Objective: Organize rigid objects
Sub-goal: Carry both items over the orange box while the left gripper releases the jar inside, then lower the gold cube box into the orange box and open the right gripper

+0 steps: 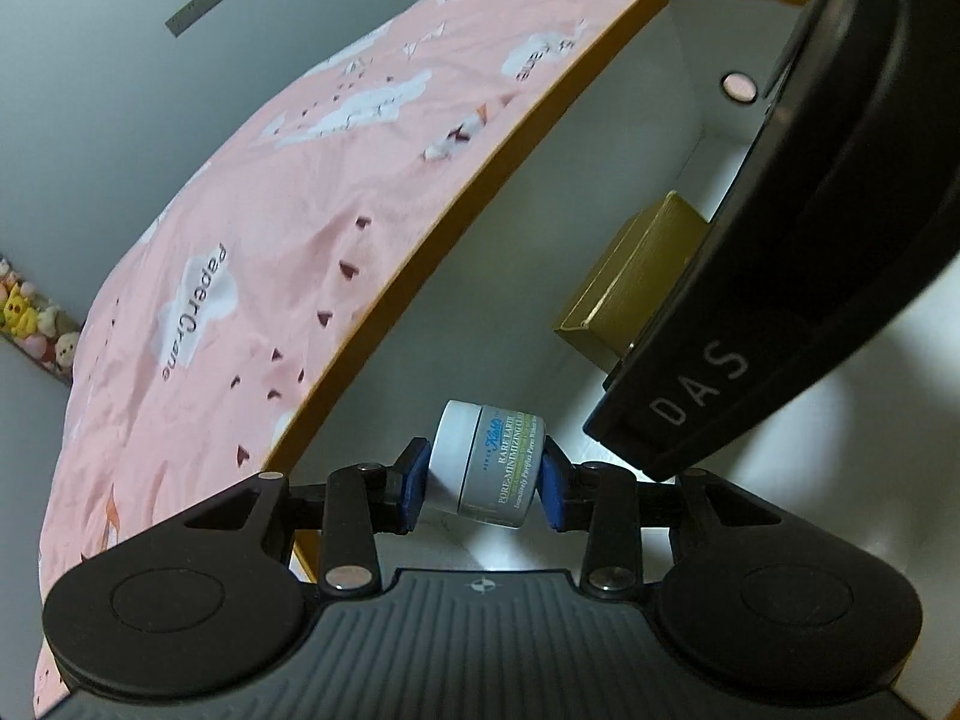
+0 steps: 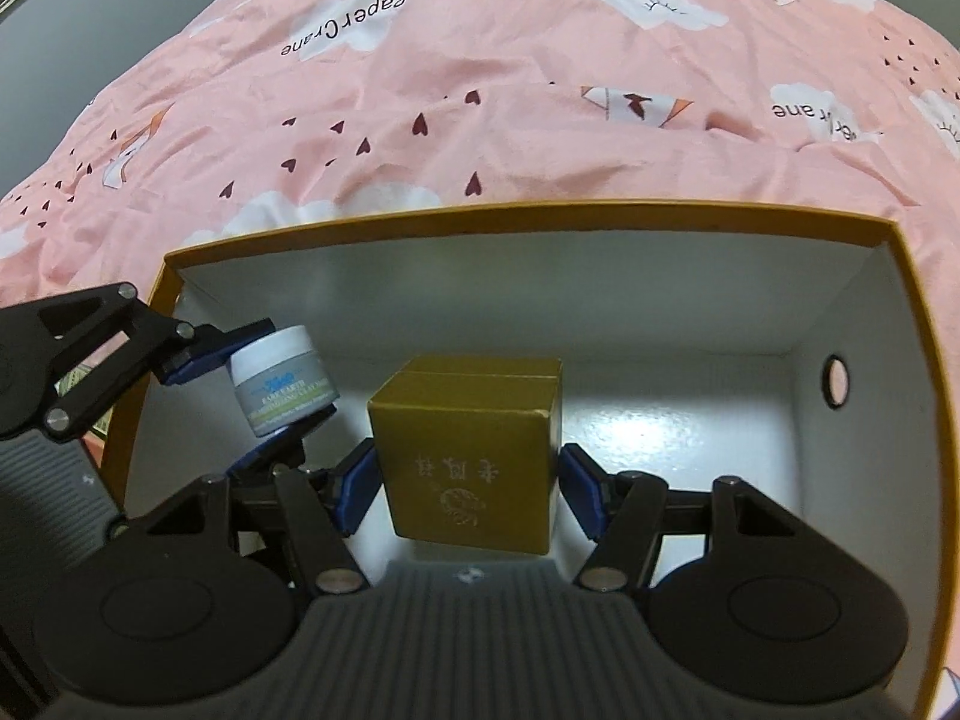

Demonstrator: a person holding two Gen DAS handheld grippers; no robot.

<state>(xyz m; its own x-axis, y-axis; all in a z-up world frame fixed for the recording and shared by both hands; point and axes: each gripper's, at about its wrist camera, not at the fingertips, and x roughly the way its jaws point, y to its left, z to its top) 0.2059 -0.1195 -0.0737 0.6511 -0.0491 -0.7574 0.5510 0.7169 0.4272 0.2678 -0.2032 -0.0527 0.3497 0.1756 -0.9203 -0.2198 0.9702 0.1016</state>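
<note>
Blue-padded fingers of the left gripper pinch a white cream jar by lid and base, tilted over the box's left side. The right gripper brackets the gold carton inside the orange-rimmed box on the bed, probably setting it down; actual pad contact is unclear, and the carton's base is hidden.

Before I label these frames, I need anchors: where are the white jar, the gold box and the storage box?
white jar (image 1: pixel 487 463): left wrist view, on its printed label.
gold box (image 2: pixel 471 468): right wrist view, on its front face.
storage box (image 2: pixel 474 211): right wrist view, on its orange far rim.
</note>
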